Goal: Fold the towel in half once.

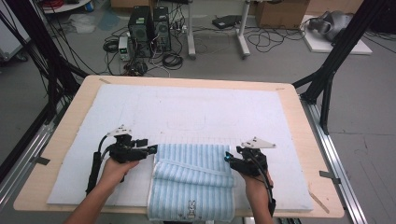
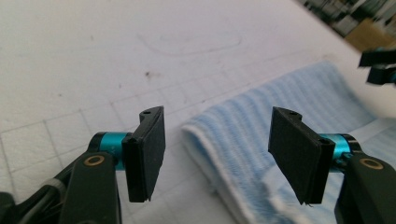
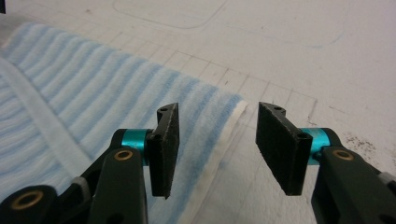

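Scene: a person is working at a wooden table (image 1: 299, 116) covered by a white gridded mat (image 1: 196, 109), with 1 gripper in each hand.
Towel: a blue-striped towel (image 1: 194, 179) is lying at the near edge of the mat, between the 2 grippers, its far part folded over toward the person; its near end is hanging past the table edge and is being cut off by the bottom of the high view.
Left gripper: the left gripper (image 1: 150, 150) is sitting just beside the towel's left folded edge, jaws standing apart with nothing pinched; in the left gripper view (image 2: 217, 154) the fold is lying in the gap below the pads, not pressed.
Right gripper: the right gripper (image 1: 228, 157) is hovering at the towel's right edge, jaws parted and gripping nothing; in the right gripper view (image 3: 218, 149) the towel's white hem is running under the gap.
Hard to make out: a small printed figure (image 1: 191, 208) near the towel's near end is too small to read; the person's forearms are running off the bottom edge.
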A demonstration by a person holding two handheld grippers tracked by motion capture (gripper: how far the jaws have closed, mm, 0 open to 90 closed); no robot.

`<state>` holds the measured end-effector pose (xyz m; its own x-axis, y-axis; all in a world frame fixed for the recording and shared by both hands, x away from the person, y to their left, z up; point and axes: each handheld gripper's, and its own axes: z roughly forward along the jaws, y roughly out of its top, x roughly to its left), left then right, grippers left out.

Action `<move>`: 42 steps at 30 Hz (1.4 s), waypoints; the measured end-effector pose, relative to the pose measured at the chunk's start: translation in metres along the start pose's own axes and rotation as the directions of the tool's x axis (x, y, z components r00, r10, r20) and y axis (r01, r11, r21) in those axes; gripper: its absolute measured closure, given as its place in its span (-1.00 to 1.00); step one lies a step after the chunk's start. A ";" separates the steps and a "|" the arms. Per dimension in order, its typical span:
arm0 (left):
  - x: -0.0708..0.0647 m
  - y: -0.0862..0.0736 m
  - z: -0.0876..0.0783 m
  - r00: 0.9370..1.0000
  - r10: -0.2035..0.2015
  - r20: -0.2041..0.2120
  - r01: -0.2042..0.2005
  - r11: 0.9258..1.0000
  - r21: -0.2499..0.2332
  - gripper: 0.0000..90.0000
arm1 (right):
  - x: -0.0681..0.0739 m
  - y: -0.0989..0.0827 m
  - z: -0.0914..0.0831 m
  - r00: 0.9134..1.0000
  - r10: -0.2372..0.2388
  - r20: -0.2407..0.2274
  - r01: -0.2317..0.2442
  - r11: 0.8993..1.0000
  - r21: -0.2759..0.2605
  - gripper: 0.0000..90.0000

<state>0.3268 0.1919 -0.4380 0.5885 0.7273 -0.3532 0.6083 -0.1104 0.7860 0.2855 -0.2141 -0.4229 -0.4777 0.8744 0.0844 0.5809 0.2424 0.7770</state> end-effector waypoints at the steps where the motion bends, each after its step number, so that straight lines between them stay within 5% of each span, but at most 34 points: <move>1: -0.001 0.001 0.003 1.000 0.009 -0.002 -0.009 1.000 0.007 -0.19 | 0.000 0.001 0.003 1.000 -0.003 0.004 0.003 1.000 0.010 0.05; 9: -0.003 -0.001 0.022 0.998 0.033 -0.049 -0.028 0.996 0.088 -0.07 | -0.002 0.003 0.023 1.000 -0.003 -0.001 0.004 0.998 0.057 -0.03; 13: -0.007 -0.005 0.022 0.993 0.095 -0.069 -0.089 0.992 0.092 0.35 | -0.001 0.000 0.033 1.000 -0.007 0.011 0.005 0.995 0.104 -0.05; 15: -0.008 -0.007 0.022 0.993 0.089 -0.076 -0.083 0.994 0.075 0.51 | 0.002 -0.001 0.034 0.999 -0.033 0.027 0.030 0.994 0.101 -0.03; 19: -0.009 -0.009 0.022 0.990 0.120 -0.073 -0.114 0.990 0.080 0.85 | 0.006 -0.001 0.033 0.998 -0.055 0.008 0.054 0.993 0.103 0.35; 22: -0.010 -0.008 0.022 0.989 0.126 -0.071 -0.120 0.989 0.082 0.90 | 0.008 0.000 0.033 0.996 -0.067 -0.056 0.073 0.992 0.106 0.81; 31: -0.002 0.009 0.022 0.994 0.081 -0.067 -0.079 0.996 0.034 0.93 | 0.003 0.007 0.036 0.997 -0.060 -0.044 0.063 0.995 0.077 0.85; 42: 0.015 0.045 0.030 0.995 0.045 -0.091 -0.047 0.999 -0.014 0.93 | -0.007 0.043 0.048 0.996 -0.091 0.015 0.091 0.995 0.027 0.84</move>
<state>0.3792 0.1778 -0.4227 0.5648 0.7799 -0.2698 0.5725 -0.1349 0.8087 0.3454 -0.1894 -0.4203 -0.5189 0.8548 0.0037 0.5528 0.3323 0.7642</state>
